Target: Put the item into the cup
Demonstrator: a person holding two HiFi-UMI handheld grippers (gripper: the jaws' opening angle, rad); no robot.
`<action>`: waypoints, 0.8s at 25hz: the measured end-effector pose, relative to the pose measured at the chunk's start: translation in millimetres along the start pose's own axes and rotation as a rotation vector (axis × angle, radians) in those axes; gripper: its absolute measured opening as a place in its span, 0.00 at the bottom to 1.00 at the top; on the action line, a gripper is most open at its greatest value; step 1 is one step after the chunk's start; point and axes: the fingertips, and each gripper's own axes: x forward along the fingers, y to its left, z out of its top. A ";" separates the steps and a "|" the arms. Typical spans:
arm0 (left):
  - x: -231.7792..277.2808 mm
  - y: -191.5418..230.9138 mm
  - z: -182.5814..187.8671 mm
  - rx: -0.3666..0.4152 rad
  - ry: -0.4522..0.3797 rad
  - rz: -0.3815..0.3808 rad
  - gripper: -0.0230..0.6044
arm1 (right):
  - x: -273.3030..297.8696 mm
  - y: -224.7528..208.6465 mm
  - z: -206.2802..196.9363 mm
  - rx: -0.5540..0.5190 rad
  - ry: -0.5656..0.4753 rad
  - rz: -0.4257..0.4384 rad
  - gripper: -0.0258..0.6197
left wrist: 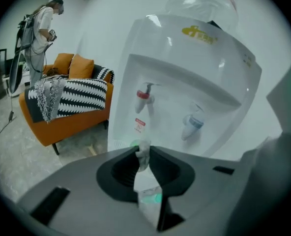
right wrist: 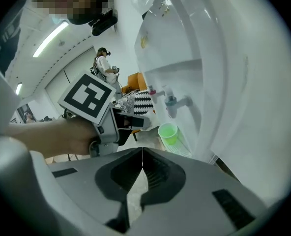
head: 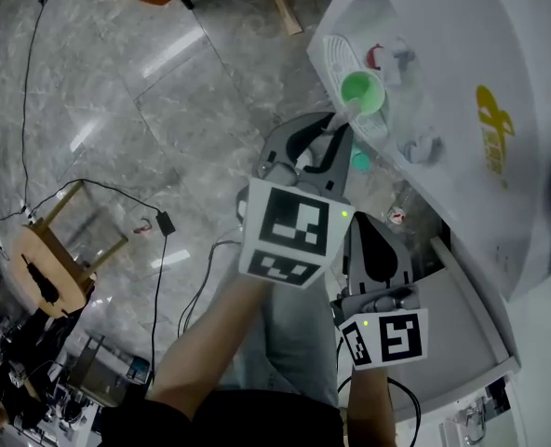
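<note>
A green cup (head: 362,90) stands on the drip tray (head: 336,57) of a white water dispenser (head: 480,82), under its taps. My left gripper (head: 339,119) reaches toward the cup, its tips just short of the rim. In the left gripper view my left gripper (left wrist: 143,150) is shut on a small white crumpled item (left wrist: 144,157); only a green glimpse of the cup (left wrist: 134,144) shows behind it. My right gripper (head: 361,226) hangs back, lower and nearer my body. The right gripper view shows my right gripper (right wrist: 142,155) shut and empty, with the cup (right wrist: 168,132) beyond.
Red tap (left wrist: 143,96) and blue tap (left wrist: 193,123) hang above the tray. The dispenser's lower cabinet door (head: 471,324) stands open on the right. An orange sofa (left wrist: 67,107) and a standing person (left wrist: 40,26) are behind; cables (head: 154,250) and a wooden stool (head: 57,250) lie left.
</note>
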 end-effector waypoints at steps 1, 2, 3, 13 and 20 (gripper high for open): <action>5.5 -0.6 0.1 0.013 0.000 -0.001 0.14 | 0.3 -1.9 -2.8 0.005 0.003 -0.001 0.06; 10.5 -0.7 0.5 0.028 -0.001 0.000 0.14 | 0.5 -3.2 -5.5 0.010 0.006 -0.001 0.06; 15.0 -0.3 0.8 0.039 0.000 0.002 0.14 | 0.7 -3.8 -8.2 0.012 0.010 0.000 0.06; 45.6 2.7 4.7 0.112 0.024 0.023 0.14 | 1.7 -12.7 -14.4 0.020 0.013 0.005 0.06; 54.6 -7.7 10.6 0.179 0.010 -0.009 0.14 | -0.4 -11.1 -9.4 0.031 0.000 0.010 0.06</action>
